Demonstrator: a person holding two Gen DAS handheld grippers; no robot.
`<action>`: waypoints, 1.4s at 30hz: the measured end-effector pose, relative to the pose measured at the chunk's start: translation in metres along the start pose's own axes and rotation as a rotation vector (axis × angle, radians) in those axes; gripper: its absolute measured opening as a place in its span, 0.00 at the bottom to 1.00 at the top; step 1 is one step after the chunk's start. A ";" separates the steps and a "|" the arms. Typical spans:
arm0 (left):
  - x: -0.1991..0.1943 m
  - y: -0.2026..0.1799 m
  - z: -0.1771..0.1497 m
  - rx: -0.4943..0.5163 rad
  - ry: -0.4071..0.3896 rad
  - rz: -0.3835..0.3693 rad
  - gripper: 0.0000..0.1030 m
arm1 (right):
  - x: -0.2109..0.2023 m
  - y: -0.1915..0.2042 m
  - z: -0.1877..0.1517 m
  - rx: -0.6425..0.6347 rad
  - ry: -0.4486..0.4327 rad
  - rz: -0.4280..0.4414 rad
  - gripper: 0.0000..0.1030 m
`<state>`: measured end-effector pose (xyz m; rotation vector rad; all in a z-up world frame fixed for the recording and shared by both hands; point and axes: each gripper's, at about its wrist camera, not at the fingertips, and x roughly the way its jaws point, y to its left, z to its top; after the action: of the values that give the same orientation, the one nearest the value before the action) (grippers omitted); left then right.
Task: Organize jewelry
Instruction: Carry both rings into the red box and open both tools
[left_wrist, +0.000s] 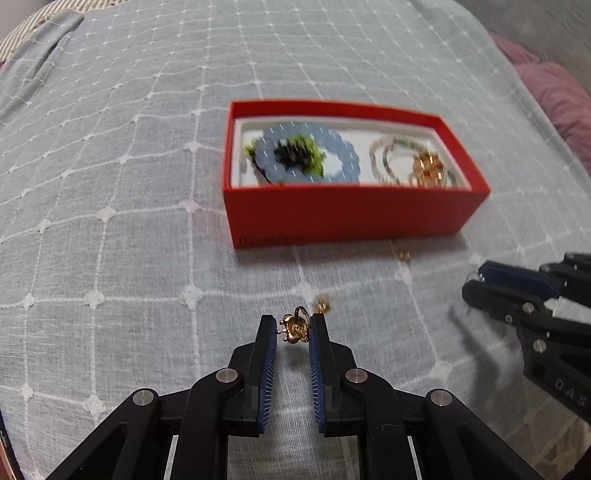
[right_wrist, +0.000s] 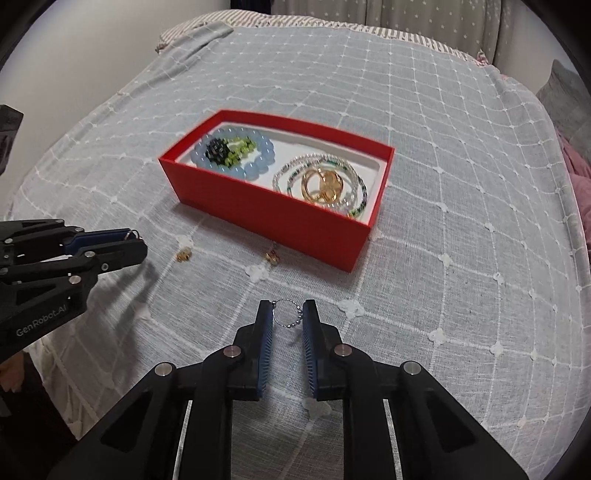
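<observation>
— Both sets of jaws are pinching something. On the left gripper (left_wrist: 294, 328) they clamp a gold ring (left_wrist: 295, 326); on the right gripper (right_wrist: 287, 314) they hold a thin beaded ring (right_wrist: 287, 313) by its two sides. Each piece is lifted clear of the bedspread (right_wrist: 443, 147), short of the red box (right_wrist: 266, 212).

— How much is already sorted?

— A fair share, I'd judge. The box holds a blue bracelet (right_wrist: 255, 168) with a green-and-black piece (right_wrist: 229, 147) inside its loop at one end, and a pale bead necklace (right_wrist: 295, 166) coiled round gold rings (right_wrist: 321, 184) at the other.

— And what's left?

— The two held pieces, plus two small gold bits on the cloth: one earring (right_wrist: 183, 254) near the left gripper, another (right_wrist: 272, 256) just beside the box's near wall. I can't tell exactly what they are; they're too small.

— Anything in the way?

— Nothing stands between either gripper and the box. The near wall is tall, so both pieces likely need lifting over it. The grippers sit near each other on the same side, so they could crowd at the opening. The loose bits are tiny on soft cloth, probably fiddly to pinch. A pillow (right_wrist: 192, 35) lies well apart at the far end.
</observation>
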<state>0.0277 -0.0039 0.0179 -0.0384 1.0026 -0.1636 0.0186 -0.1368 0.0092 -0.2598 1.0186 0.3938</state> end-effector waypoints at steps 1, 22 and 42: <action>-0.002 0.002 0.002 -0.010 -0.007 -0.003 0.12 | -0.002 0.000 0.002 0.003 -0.006 0.003 0.17; 0.006 -0.014 0.082 -0.071 -0.200 -0.135 0.12 | -0.022 -0.035 0.064 0.133 -0.175 0.028 0.17; 0.042 -0.035 0.092 0.071 -0.182 -0.083 0.12 | 0.008 -0.069 0.070 0.205 -0.169 0.082 0.18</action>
<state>0.1225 -0.0492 0.0364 -0.0293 0.8137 -0.2671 0.1061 -0.1702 0.0394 -0.0002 0.8970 0.3761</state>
